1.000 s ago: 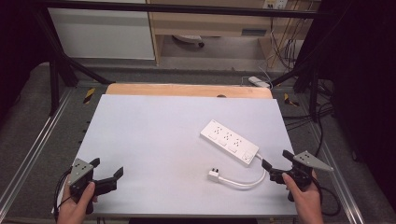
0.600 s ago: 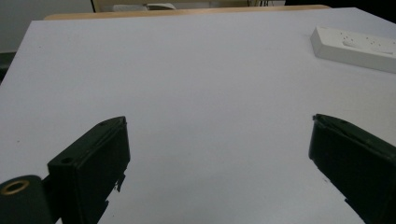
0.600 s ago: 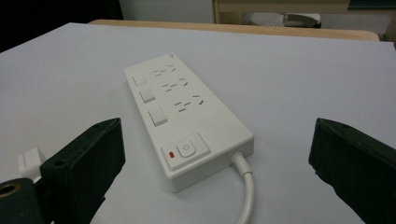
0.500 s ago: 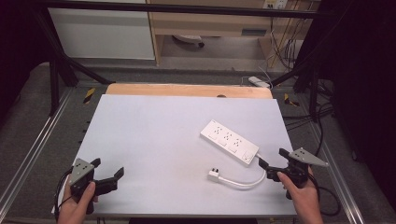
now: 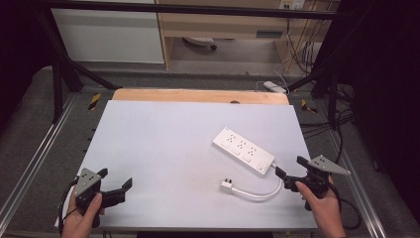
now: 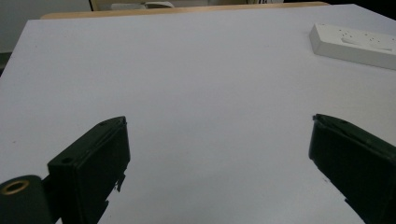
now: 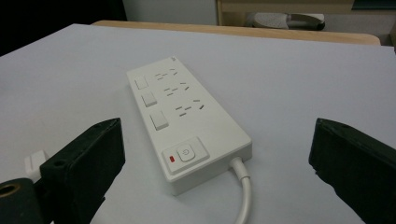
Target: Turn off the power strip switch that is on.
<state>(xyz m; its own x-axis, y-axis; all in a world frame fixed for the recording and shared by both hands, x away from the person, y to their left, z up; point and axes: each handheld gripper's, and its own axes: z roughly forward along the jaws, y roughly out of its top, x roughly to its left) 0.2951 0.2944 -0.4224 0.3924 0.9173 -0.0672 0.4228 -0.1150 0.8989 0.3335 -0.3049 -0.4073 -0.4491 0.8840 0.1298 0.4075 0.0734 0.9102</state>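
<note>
A white power strip (image 5: 243,150) (image 7: 184,118) lies flat on the right half of the table, its far end reaching into the left gripper view (image 6: 355,44). Its white cable (image 5: 257,192) (image 7: 244,198) curves back to a plug (image 5: 227,186) (image 7: 36,164) lying on the table. My right gripper (image 5: 291,167) (image 7: 217,168) is open just right of the strip's switch end, facing it, with nothing between the jaws. At the front left corner my left gripper (image 5: 115,181) (image 6: 219,163) is open over bare table.
The white table top (image 5: 163,144) has a wooden strip (image 5: 198,95) along its far edge. Metal rails (image 5: 34,163) run down both sides. Beyond the table are a shelf unit, loose cables and another white adapter (image 5: 275,87) on the floor.
The right gripper has edged left, a little closer to the power strip's switch end. The left gripper has stayed where it was.
</note>
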